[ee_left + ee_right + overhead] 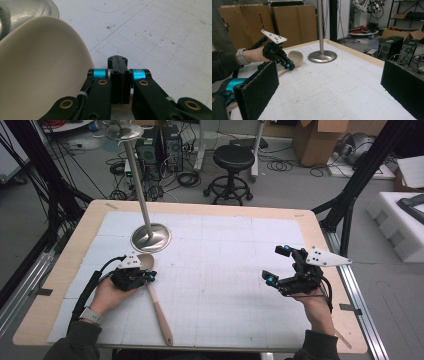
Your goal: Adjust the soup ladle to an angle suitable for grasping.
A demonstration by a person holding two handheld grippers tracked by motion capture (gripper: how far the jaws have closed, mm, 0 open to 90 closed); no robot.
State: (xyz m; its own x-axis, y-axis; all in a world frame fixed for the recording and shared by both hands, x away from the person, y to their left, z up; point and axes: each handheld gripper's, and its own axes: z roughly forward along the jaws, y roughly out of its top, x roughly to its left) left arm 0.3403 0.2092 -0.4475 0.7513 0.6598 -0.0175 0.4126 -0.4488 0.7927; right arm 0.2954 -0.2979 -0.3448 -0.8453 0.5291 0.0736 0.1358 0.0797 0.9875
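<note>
A wooden spoon (159, 312) lies on the white gridded mat, its pale bowl (37, 72) beside the round base of a metal stand (150, 238). My left gripper (149, 276) rests right at the spoon's neck. Its jaws are shut flat against each other, and nothing shows between them in the left gripper view (117, 61). The spoon's bowl (295, 58) lies just past that gripper (289, 65) in the right gripper view. My right gripper (277, 265) hovers over the right side of the mat. It is wide open and empty, with its black pads (258, 87) far apart.
The stand's pole (136, 175) rises tall from the base at the table's back left. A wooden border (320, 240) frames the mat. Beyond the table are a black stool (233, 158), computer towers (160, 145), cardboard boxes (320, 140) and white foam blocks (400, 220) at the right.
</note>
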